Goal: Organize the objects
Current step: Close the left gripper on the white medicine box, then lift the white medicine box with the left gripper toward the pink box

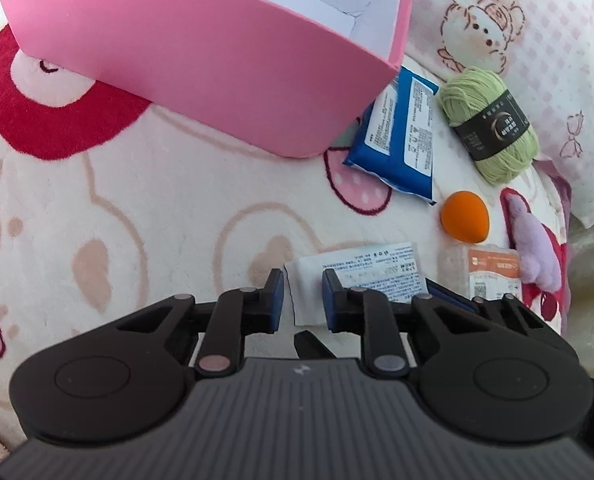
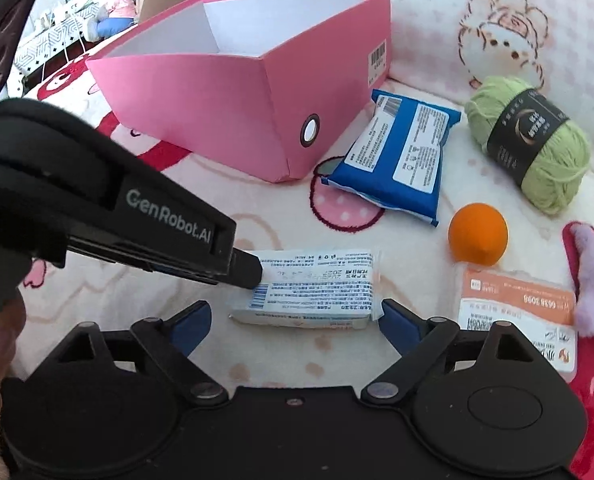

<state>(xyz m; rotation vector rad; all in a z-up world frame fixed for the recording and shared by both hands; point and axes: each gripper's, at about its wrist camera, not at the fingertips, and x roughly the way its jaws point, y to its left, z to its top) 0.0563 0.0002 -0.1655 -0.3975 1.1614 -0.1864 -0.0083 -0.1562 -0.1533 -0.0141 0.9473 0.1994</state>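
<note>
Left fingers [image 2: 253,272] pinch white packet [image 2: 309,288] at its corner; light, soft, crinkly (may slip). Right fingers [image 2: 297,316] spread wide, straddling its ends.

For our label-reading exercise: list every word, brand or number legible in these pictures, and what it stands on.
"GenRobot.AI": side of the black left gripper.
"6638 3098", upside down: orange-and-white paper card.
Too small or blurred: white flat packet, blue plastic pack, green yarn ball's black band, pink cardboard box's barcode sticker.
</note>
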